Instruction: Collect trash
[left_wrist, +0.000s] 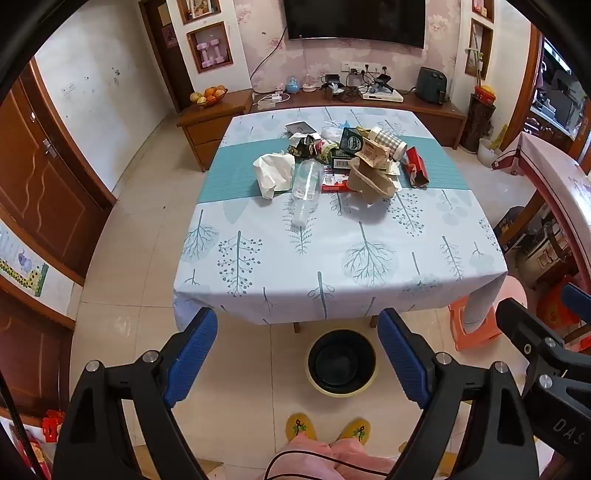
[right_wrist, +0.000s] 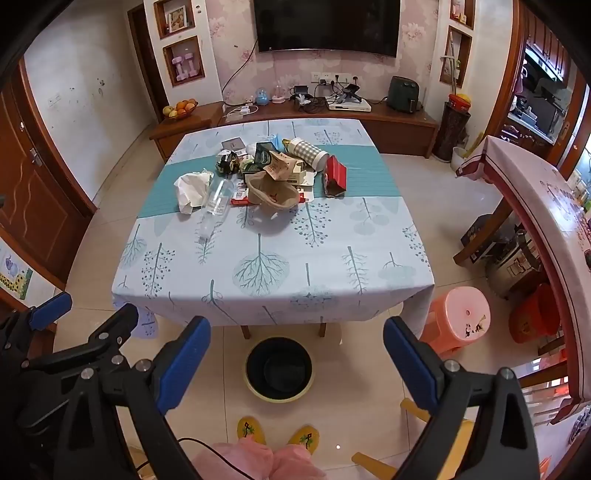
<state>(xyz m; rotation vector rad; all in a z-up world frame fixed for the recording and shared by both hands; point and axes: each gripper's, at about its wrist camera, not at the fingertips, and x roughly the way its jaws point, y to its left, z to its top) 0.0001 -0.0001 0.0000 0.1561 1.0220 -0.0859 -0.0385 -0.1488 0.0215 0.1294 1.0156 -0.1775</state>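
two grippers hang side by side in front of the table (left_wrist: 258, 280), both tilted down toward the floor and both released. the left gripper (left_wrist: 297, 354) has its blue pads spread wide with nothing between them. the right gripper (right_wrist: 297, 363) is spread just as wide and also carries nothing. the trash sits heaped on the teal band that crosses the far half of the tablecloth, well away from the near edge. toward the left edge of the heap lies a crumpled white tissue (left_wrist: 274, 173), and just beside it a clear plastic bottle (left_wrist: 306, 190) lies on its side, its neck pointing toward the near edge. a brown paper bag (left_wrist: 371, 181) stands crumpled in the middle of the heap, touching the cartons behind it. a checked cup (left_wrist: 388, 142) lies tipped over at the back, and a red packet (left_wrist: 417, 166) rests nearest the right edge. on the floor tiles, just in front of the near table edge, stands a black bin (left_wrist: 341, 363) with a yellow rim, open at the top. a person's yellow slippers (left_wrist: 301, 426) show below the bin, and an orange stool (right_wrist: 456, 319) stands by the table's near right corner.
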